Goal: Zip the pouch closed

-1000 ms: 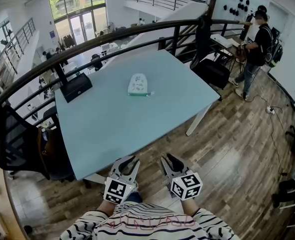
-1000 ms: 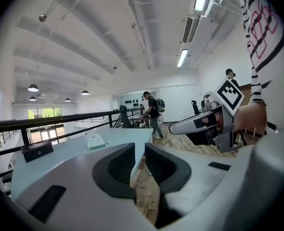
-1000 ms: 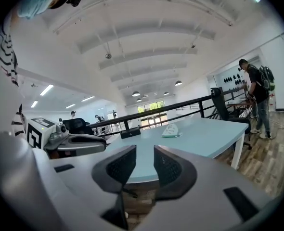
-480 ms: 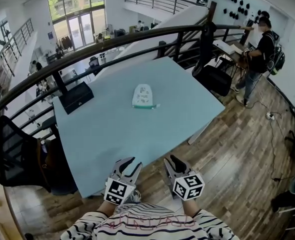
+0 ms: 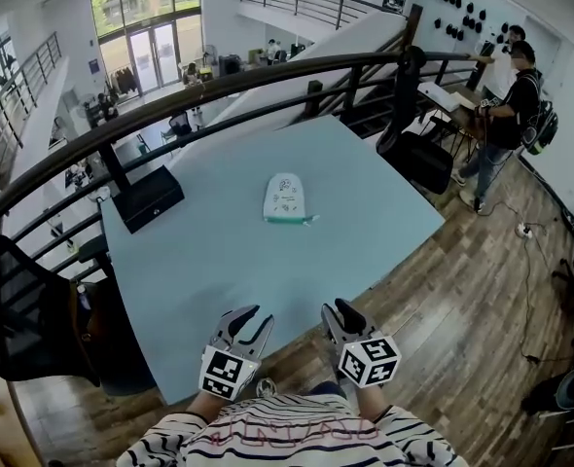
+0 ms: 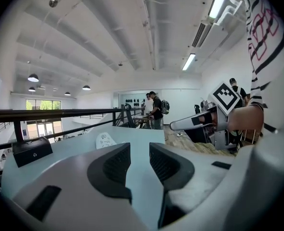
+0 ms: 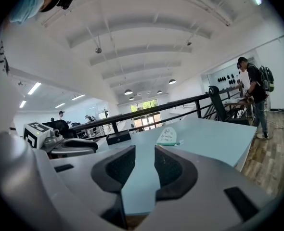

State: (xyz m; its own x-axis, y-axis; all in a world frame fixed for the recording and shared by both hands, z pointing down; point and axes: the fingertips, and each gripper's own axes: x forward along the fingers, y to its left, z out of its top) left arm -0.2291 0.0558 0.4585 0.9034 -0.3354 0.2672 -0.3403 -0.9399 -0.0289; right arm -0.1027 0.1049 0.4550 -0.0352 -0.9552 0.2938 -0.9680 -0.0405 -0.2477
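**Tongs.** The left tongs [image 5: 253, 317] stand spread. Their jaws have just been opening, and only bare tabletop [image 5: 219, 261] shows in the gap between the dark pads. The right tongs [image 5: 338, 311] are also spread and pinch nothing. Both are held side by side at the near edge of the tabletop and point across it, close in front of the person's striped sleeves.

**Task item.** The pouch [image 5: 287, 198] lies flat well ahead of both tongs, about mid-tabletop, on a line that falls between them. Neither tongs touches it. It is white with small printed figures and a teal edge at its near end, where a small tab sticks out toward the right-tongs side. Whether its zip is open or closed cannot be told at this range.

**Surroundings.**
- A black box [image 5: 148, 197] sits ahead and to the left of the left tongs, at the far left of the tabletop.
- A dark railing [image 5: 219, 81] runs beyond the tabletop.
- A person with a backpack [image 5: 509, 105] stands far off to the right of the right tongs, on the wooden floor [image 5: 462, 300].
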